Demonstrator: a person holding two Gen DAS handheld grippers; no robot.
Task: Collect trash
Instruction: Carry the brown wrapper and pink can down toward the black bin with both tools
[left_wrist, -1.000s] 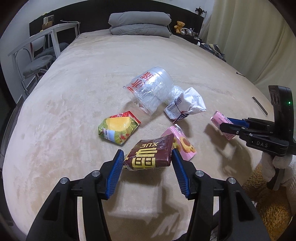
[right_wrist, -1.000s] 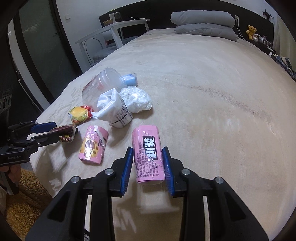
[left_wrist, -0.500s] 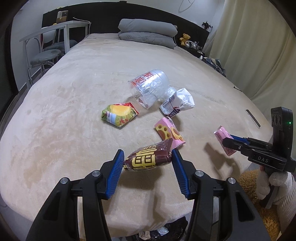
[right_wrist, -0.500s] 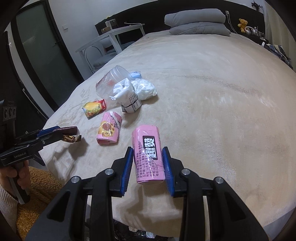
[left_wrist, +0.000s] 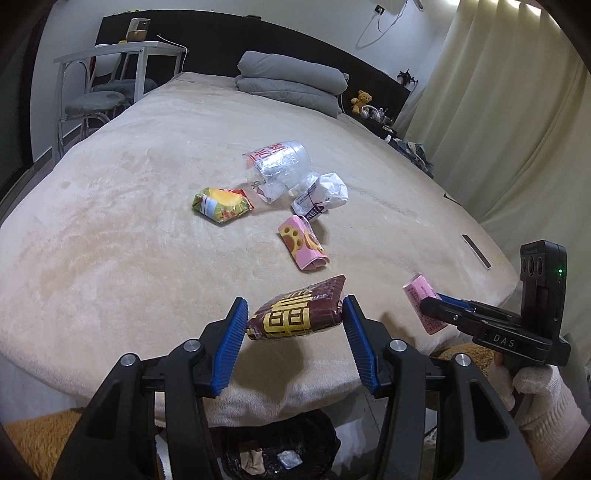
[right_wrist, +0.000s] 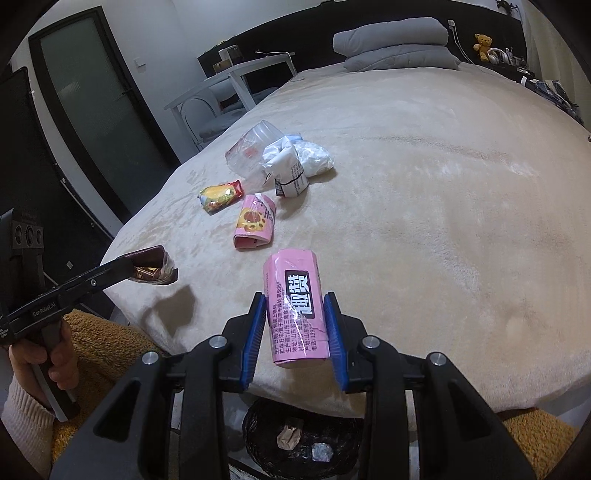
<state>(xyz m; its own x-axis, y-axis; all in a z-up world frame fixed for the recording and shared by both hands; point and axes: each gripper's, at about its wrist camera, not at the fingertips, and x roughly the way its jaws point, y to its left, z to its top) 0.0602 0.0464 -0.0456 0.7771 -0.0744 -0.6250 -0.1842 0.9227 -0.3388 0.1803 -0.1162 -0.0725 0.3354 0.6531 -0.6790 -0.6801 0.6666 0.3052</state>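
Observation:
My left gripper is shut on a brown snack wrapper with gold lettering, held above the bed's near edge. My right gripper is shut on a pink packet with a black label. Each gripper shows in the other's view: the right one with the pink packet, the left one with the brown wrapper. On the beige bed lie a yellow-green snack bag, a pink cookie wrapper, a white crumpled bag and a clear plastic cup. A black-lined bin sits below the bed edge.
Grey pillows lie at the head of the bed. A white table and chair stand to the bed's left, curtains to its right. A dark flat strip lies near the right edge. An orange rug covers the floor.
Both grippers have drawn back from the middle of the bed to its near edge, each still holding its wrapper. The bin has come into view beneath them.

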